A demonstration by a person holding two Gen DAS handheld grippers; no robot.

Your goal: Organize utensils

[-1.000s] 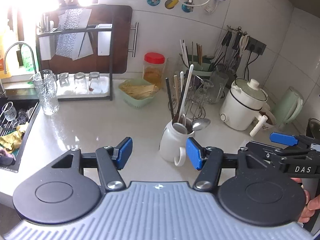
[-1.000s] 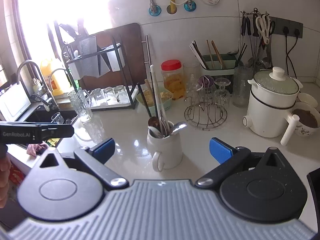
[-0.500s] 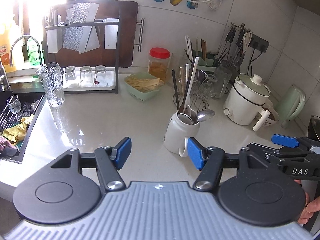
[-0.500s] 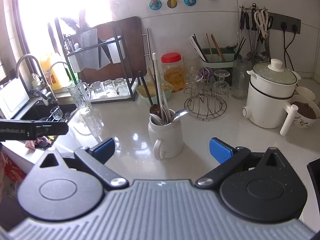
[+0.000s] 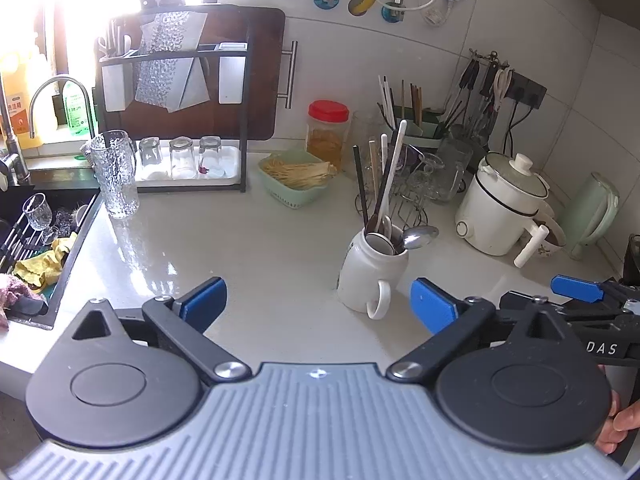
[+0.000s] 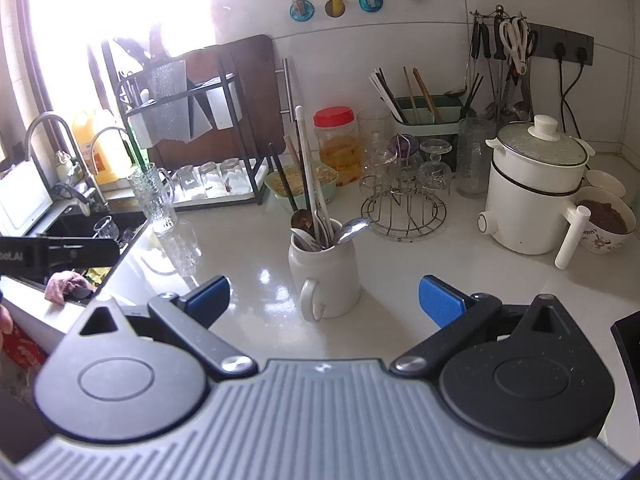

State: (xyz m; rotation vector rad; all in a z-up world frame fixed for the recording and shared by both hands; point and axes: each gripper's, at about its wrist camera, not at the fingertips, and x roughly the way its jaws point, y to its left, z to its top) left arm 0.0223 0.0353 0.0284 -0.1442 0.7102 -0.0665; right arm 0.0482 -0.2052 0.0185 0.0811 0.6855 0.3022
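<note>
Utensils stand bunched in the white mug in front of you, near the middle of the table: a steel spoon leaning over its right rim, a long white handle rising tallest, dark chopsticks beside it. Your left gripper hovers near the mug, its fingers opening wide with nothing pressed between them; the mug's handle sits in the gap toward the right finger, not touching. Your right gripper also has its fingers spread wide and empty, the mug just beyond them. Farther right stands a white pot with a lid, and far behind the mug a wire rack of glasses. At the far left, the sink holds dishes and a yellow cloth.
</note>
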